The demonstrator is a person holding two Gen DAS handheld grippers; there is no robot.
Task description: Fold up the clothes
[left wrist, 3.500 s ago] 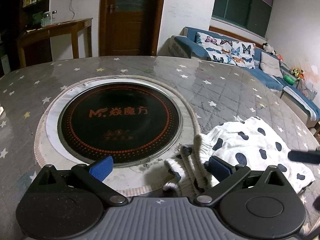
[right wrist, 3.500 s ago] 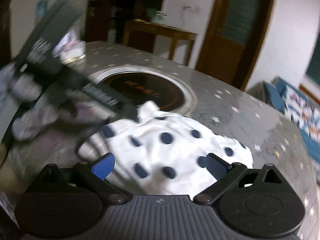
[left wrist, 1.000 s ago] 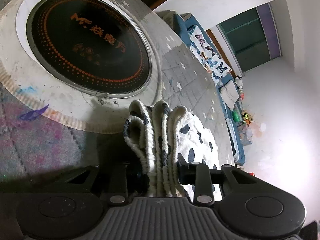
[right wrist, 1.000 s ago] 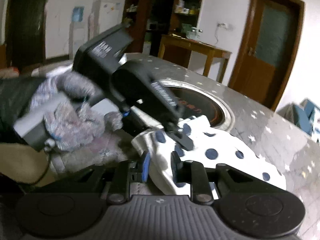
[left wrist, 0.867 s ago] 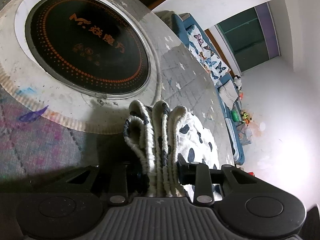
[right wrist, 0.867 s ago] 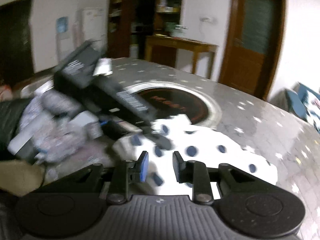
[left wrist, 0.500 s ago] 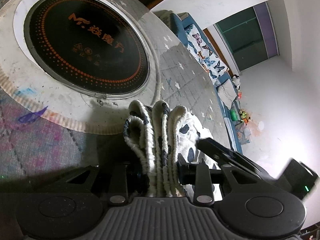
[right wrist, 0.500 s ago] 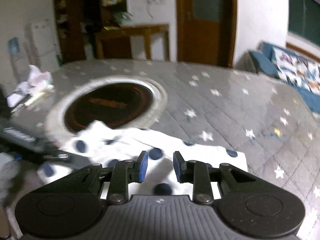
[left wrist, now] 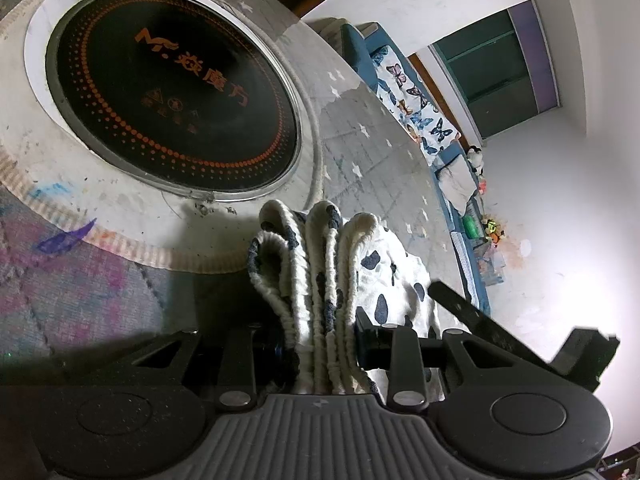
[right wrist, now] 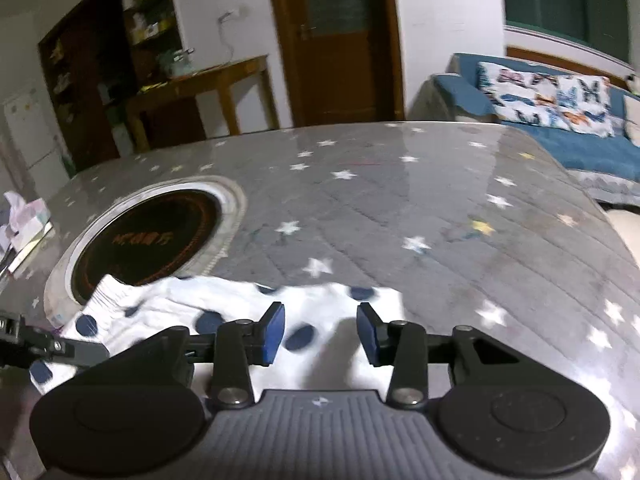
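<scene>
A: where's the spotted garment (left wrist: 344,264) at?

B: on the grey star-print surface (right wrist: 400,216), right next to the round black cooktop (left wrist: 172,92). left tongs (left wrist: 320,344) are clamped on its bunched elastic waistband, several folds squeezed together.

A: and the right tongs (right wrist: 320,330)?

B: opening up, hovering over the far end of the cloth, blue pads not pressing anything. Bit blurry though.

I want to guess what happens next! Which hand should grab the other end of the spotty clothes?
Probably the right gripper: its jaws are opening, empty, over the spotty clothes' free end. The left gripper is clamped on the bunched waistband.
</scene>
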